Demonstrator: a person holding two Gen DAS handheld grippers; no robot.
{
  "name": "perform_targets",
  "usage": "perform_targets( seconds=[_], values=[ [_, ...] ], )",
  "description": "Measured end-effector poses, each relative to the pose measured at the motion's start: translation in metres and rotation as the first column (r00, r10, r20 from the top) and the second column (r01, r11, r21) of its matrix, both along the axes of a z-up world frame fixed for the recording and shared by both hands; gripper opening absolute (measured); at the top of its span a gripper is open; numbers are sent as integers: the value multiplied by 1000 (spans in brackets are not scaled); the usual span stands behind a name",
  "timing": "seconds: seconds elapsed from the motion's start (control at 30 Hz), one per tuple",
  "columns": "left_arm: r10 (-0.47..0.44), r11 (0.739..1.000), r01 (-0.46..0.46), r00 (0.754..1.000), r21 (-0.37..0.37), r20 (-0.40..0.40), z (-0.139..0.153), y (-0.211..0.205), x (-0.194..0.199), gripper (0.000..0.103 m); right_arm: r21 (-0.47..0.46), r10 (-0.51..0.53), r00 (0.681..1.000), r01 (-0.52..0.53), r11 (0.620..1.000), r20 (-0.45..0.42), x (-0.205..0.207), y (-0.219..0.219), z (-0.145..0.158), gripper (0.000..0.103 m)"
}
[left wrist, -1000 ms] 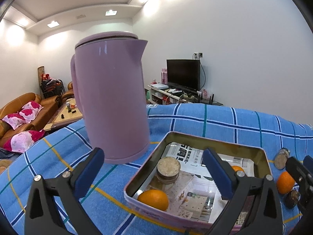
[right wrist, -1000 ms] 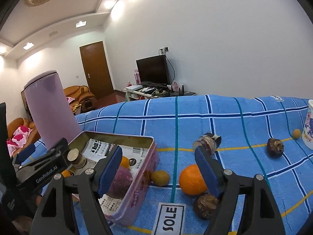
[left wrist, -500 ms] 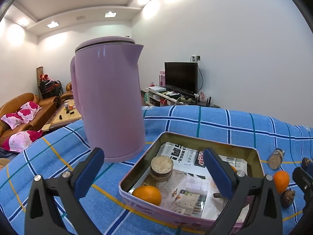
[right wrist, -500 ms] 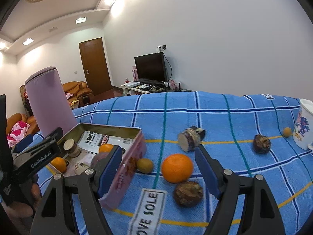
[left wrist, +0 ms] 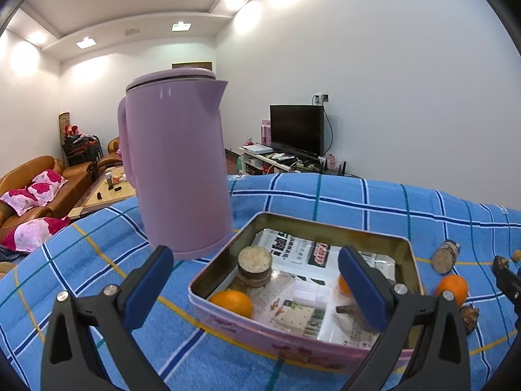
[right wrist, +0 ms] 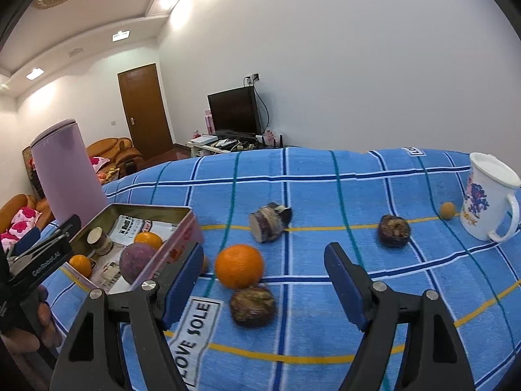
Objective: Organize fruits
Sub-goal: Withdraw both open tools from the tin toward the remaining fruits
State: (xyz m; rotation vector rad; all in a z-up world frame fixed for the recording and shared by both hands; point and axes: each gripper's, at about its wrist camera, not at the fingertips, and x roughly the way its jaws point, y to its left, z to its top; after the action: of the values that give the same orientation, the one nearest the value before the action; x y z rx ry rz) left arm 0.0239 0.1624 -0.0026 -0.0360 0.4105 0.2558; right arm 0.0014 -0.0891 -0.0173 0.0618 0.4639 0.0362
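- Right gripper [right wrist: 262,280]: jaws wide apart, holding nothing; an orange [right wrist: 239,265] and a dark fruit [right wrist: 253,305] lie between them, just ahead.
- Left gripper [left wrist: 255,282]: jaws wide apart, empty; the tin [left wrist: 302,345] with fruits sits between them, the kettle [left wrist: 177,169] beyond the left jaw.

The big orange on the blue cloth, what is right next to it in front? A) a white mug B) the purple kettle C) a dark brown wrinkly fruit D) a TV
C: in the right wrist view the big orange lies on the blue cloth with a dark brown wrinkly fruit just in front, about touching it; the white mug stands far off.
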Motion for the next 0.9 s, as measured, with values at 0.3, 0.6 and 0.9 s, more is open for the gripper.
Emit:
perform_targets(
  seconds=[0.3, 0.6, 0.9],
  values=[
    [-25, 1000, 25, 999, -1, -21, -1, -15, -8, 103, -5, -29, 1000, 29, 1000, -1, -7, -27, 2, 78],
    [-65, 998, 65, 997, 17, -30, -2, -35, -16, 103, -17, -75, 997, 76, 997, 7, -14, -54, 5, 78],
    [-170, 984, 172, 984, 37, -51, -3, -61, -23, 103, -15, -157, 987, 157, 988, -17, -16, -91, 5, 78]
  ],
)
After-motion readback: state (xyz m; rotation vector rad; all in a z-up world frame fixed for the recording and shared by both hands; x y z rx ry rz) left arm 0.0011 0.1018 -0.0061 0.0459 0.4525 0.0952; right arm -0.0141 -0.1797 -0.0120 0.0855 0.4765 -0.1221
